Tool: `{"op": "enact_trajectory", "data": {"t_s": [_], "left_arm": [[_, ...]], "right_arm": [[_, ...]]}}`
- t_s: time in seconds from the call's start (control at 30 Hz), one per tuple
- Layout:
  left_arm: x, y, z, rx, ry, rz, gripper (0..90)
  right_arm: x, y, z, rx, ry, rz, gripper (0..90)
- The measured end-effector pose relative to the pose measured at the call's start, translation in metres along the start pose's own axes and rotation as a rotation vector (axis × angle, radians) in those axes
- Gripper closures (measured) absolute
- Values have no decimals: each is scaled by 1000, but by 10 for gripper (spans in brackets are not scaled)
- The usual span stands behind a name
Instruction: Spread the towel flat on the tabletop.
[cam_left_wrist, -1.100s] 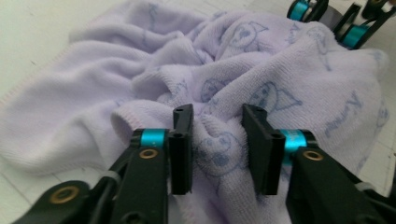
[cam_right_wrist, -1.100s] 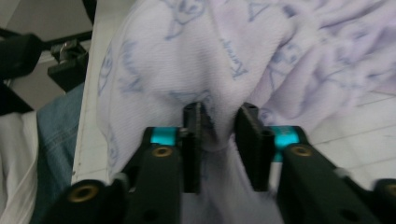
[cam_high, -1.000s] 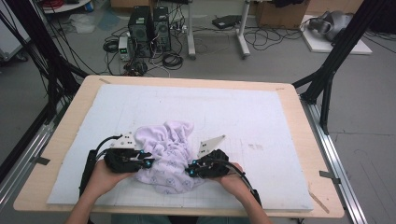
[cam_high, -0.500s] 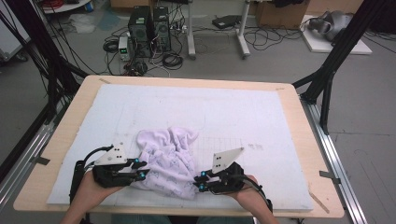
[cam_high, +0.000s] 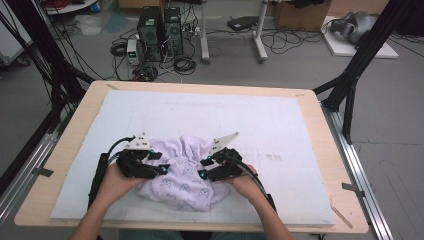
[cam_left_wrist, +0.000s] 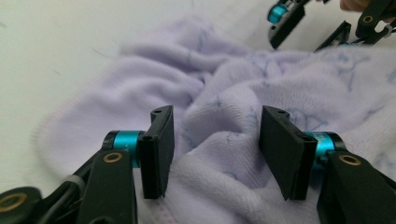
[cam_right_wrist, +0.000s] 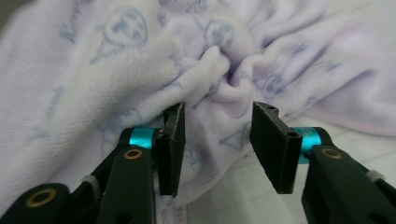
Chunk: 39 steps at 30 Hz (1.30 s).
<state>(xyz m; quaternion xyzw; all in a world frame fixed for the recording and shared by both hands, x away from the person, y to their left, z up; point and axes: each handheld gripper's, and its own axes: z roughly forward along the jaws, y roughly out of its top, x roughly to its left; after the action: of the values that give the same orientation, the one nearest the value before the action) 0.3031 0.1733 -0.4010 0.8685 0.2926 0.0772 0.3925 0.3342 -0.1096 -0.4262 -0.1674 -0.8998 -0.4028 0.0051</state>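
I had both hands low at the near edge of the counter, with the lilac towel bunched in a heap between them, sitting at about six o'clock on the white mat that covered the counter. My left gripper came in on the heap from nine o'clock and my right gripper from three o'clock, each pointing inward at the cloth. By my reading the work was at an early stage: the towel was neither spread flat nor folded, so the whole job of squaring it off was left to do, and neither gripper had a hold on it. In the left gripper view the jaws had just been opening and stood apart, with a plump ridge of towel rising between the pads without being pinched. In the right gripper view the jaws had likewise just been opening and stood apart, a fold of towel lying loose in the gap. The cloth looked soft and thick, a pale lilac terry printed with faint blue line drawings, crumpled into deep creases that ran toward its middle, with a stitched hem showing along the near edge. I could not tell where its corners lay.
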Motion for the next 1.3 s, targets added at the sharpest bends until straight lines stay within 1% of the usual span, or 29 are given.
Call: {"op": "enact_trajectory", "data": {"t_s": [0.03, 0.07, 0.1, 0.13, 0.17, 0.23, 0.3, 0.33, 0.4, 0.43, 0.5, 0.53, 0.57, 0.67, 0.73, 0.77, 0.83, 0.9, 0.93, 0.97, 1.0, 1.03, 1.1, 1.13, 1.17, 1.2, 1.23, 1.27, 1.3], "left_arm": [[0, 0, 0, 0, 0, 0, 567], [0, -4, 3, -1, -25, -5, 636], [-1, -8, 6, 4, -43, -13, 667], [-1, -11, 7, 6, -53, -20, 718], [-1, -16, 6, -19, -77, -32, 763], [-2, -17, 5, -17, -73, -25, 802], [-4, -15, 1, -34, -60, -7, 817], [-4, -15, 1, -34, -60, -7, 820], [-4, -14, -6, -63, -56, -7, 822], [-4, -14, -6, -63, -56, -7, 823], [-3, -11, -12, -96, -53, -11, 825], [-3, -9, -16, -110, -53, -9, 826], [-4, -6, -20, -126, -56, -7, 826], [-5, 5, -34, -170, -49, 10, 827], [-9, 12, -41, -191, -55, 30, 827], [-13, 15, -44, -197, -56, 42, 828], [-19, 17, -45, -193, -62, 66, 828], [-26, 14, -43, -174, -68, 91, 828], [-28, 10, -40, -162, -71, 93, 828], [-30, 0, -34, -121, -88, 87, 828], [-31, -5, -30, -97, -93, 95, 828], [-31, -5, -30, -97, -93, 95, 827], [-31, -13, -25, -86, -129, 74, 816], [-30, -15, -25, -92, -141, 62, 816], [-28, -15, -26, -100, -145, 54, 755], [-26, -13, -28, -110, -144, 40, 711], [-24, -10, -31, -116, -138, 31, 711], [-22, -6, -33, -122, -125, 30, 630], [-20, -2, -36, -128, -117, 32, 630]], "right_arm": [[0, -2, 5, 14, 14, 11, 560], [0, -4, 9, 20, 27, 19, 599], [1, -5, 11, 25, 31, 25, 636], [2, -7, 12, 24, 24, 11, 680], [4, -7, 11, 21, 25, 7, 740], [5, -8, 8, 23, 25, -8, 790], [6, -8, 3, 15, 22, -13, 801], [7, -8, -1, 4, 11, -19, 804], [7, -7, -13, -27, -5, -27, 809], [9, -7, -21, -39, -11, -27, 811], [10, -6, -38, -60, -37, -33, 811], [10, -6, -38, -60, -37, -33, 811], [10, -4, -57, -82, -61, -39, 812], [13, -1, -86, -111, -104, -51, 813], [17, 1, -104, -140, -123, -59, 812], [20, 2, -112, -150, -127, -66, 812], [28, 3, -121, -143, -133, -87, 812], [36, -1, -120, -111, -132, -106, 811], [40, -6, -116, -86, -129, -109, 811], [43, -11, -111, -65, -123, -114, 811], [45, -17, -104, -45, -107, -106, 810], [46, -24, -97, -28, -91, -101, 810], [46, -35, -82, 16, -61, -79, 799], [46, -35, -82, 16, -61, -79, 799], [46, -39, -77, 27, -51, -75, 780], [45, -40, -73, 8, -31, -71, 702], [45, -40, -73, 8, -31, -71, 702], [42, -36, -79, -33, -45, -67, 647], [42, -36, -79, -33, -45, -67, 647]]}}
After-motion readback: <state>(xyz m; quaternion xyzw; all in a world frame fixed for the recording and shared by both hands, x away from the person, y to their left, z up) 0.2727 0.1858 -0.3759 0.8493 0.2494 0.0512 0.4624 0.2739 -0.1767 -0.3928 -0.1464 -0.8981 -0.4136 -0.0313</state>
